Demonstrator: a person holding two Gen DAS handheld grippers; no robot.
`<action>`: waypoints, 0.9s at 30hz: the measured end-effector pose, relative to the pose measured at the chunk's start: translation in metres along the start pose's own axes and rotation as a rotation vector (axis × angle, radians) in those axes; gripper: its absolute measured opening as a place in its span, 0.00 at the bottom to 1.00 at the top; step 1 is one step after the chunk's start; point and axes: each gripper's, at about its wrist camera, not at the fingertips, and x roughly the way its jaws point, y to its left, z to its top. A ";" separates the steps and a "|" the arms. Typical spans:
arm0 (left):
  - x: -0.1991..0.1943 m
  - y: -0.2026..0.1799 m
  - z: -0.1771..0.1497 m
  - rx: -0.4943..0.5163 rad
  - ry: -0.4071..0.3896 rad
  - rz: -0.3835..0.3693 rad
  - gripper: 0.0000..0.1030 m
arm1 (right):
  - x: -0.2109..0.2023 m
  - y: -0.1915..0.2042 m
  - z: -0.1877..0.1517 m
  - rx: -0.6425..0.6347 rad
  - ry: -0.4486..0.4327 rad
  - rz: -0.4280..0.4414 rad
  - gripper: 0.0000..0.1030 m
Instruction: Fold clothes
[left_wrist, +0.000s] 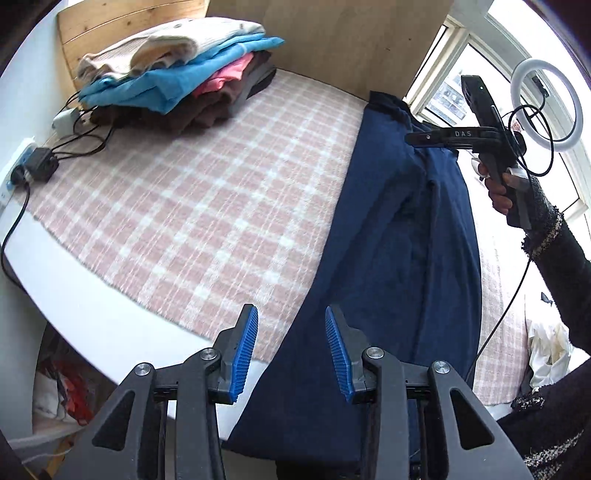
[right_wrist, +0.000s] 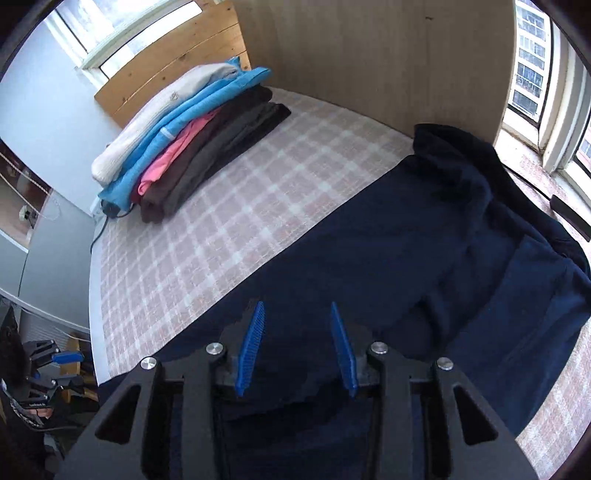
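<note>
A dark navy garment (left_wrist: 406, 240) (right_wrist: 406, 240) lies stretched lengthwise on the pink plaid bed cover (left_wrist: 207, 206) (right_wrist: 207, 236), its far end rumpled near the wooden board. My left gripper (left_wrist: 291, 314) hangs open above the garment's left edge near its near end, with nothing between the blue pads. My right gripper (right_wrist: 297, 306) is open too, over the navy cloth with no fabric in its jaws. In the left wrist view the right gripper (left_wrist: 410, 138) hovers above the garment's far end, held by a hand (left_wrist: 498, 192) in a dark sleeve.
A stack of folded clothes (left_wrist: 177, 81) (right_wrist: 192, 147), cream on top and then blue, pink, brown and grey, sits at the far left corner. A power strip and chargers (left_wrist: 37, 162) with cables lie beside it. A ring light (left_wrist: 546, 107) stands by the window on the right.
</note>
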 end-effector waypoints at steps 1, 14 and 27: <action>-0.007 0.009 -0.015 -0.029 0.000 0.007 0.35 | 0.008 0.007 -0.007 -0.020 0.034 -0.037 0.36; 0.008 -0.068 -0.096 0.103 -0.008 -0.125 0.35 | -0.024 -0.007 -0.051 0.194 0.047 -0.091 0.36; 0.049 -0.107 -0.068 0.293 0.038 -0.049 0.09 | -0.007 -0.007 -0.058 0.249 0.058 -0.016 0.36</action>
